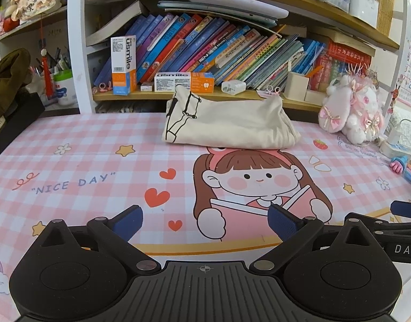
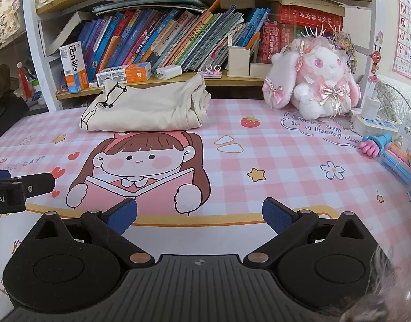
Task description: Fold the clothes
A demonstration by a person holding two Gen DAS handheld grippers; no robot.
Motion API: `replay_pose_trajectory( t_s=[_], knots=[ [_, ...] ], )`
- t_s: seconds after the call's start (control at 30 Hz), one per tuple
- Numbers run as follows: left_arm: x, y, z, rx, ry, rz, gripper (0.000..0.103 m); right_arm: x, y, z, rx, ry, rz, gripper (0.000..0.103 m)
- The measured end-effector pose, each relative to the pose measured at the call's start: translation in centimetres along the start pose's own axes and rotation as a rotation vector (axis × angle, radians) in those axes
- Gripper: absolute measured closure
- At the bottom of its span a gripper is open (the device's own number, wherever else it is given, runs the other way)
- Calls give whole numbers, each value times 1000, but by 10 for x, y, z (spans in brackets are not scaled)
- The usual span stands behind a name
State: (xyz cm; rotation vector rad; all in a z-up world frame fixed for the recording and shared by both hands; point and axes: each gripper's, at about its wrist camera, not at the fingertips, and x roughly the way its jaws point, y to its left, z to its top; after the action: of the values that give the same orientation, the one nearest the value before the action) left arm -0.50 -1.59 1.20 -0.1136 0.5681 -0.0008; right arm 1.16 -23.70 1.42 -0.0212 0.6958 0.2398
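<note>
A cream garment with a black line print (image 1: 229,123) lies folded into a compact bundle at the far side of the pink checked desk mat (image 1: 84,161), just in front of the bookshelf. It also shows in the right wrist view (image 2: 146,107). My left gripper (image 1: 205,221) is open and empty, low over the mat's near part, well short of the garment. My right gripper (image 2: 200,214) is open and empty, also over the near part. Each gripper's edge shows in the other's view.
A bookshelf (image 1: 205,95) with leaning books and toothpaste boxes (image 1: 123,64) runs behind the garment. A pink plush rabbit (image 2: 312,80) sits at the back right. A power strip (image 2: 374,123) and pens (image 2: 396,161) lie at the right edge. A dark object (image 1: 6,86) is far left.
</note>
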Motion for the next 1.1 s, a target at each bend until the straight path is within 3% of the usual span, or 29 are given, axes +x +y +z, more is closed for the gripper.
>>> replay_pose_trajectory(
  t_s=[1.1],
  knots=[
    [-1,-1,2,21,46,23,2,5,6,0,-17,3,1,2]
  ],
)
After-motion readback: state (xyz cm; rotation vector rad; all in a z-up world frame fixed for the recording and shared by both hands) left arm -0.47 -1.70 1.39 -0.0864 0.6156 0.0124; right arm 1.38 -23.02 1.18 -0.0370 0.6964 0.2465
